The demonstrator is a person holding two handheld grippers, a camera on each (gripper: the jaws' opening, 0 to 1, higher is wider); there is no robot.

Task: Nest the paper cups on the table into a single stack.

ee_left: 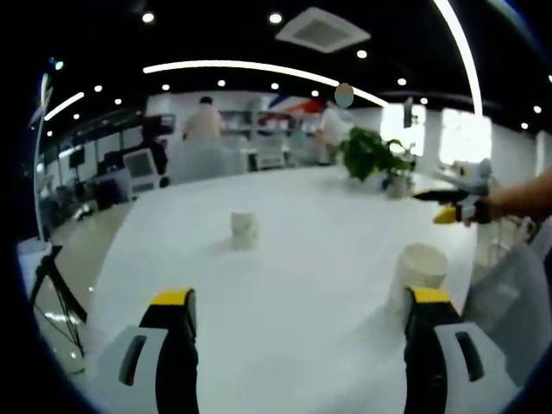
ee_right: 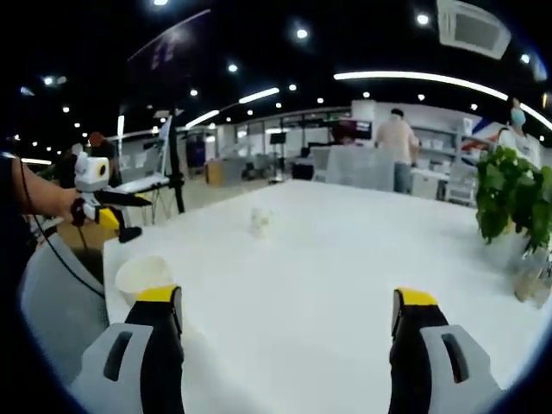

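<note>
Yellow pads tip the dark jaws of the left gripper (ee_left: 301,297), which stand wide apart over the white table (ee_left: 302,259) with nothing between them. Just beside the right-hand jaw in the left gripper view stands a near paper cup (ee_left: 419,268), upright on the table; whether the jaw touches it I cannot tell. Farther out, near the middle of the table, a far paper cup (ee_left: 245,230) stands alone, well apart from the first. At the right edge of that view the right gripper (ee_left: 446,203) is held above the table by a hand (ee_left: 477,210).

In the right gripper view its own jaws also gape wide and hold nothing. A potted plant (ee_right: 514,203) sits near the table's far right edge. People stand by desks in the background.
</note>
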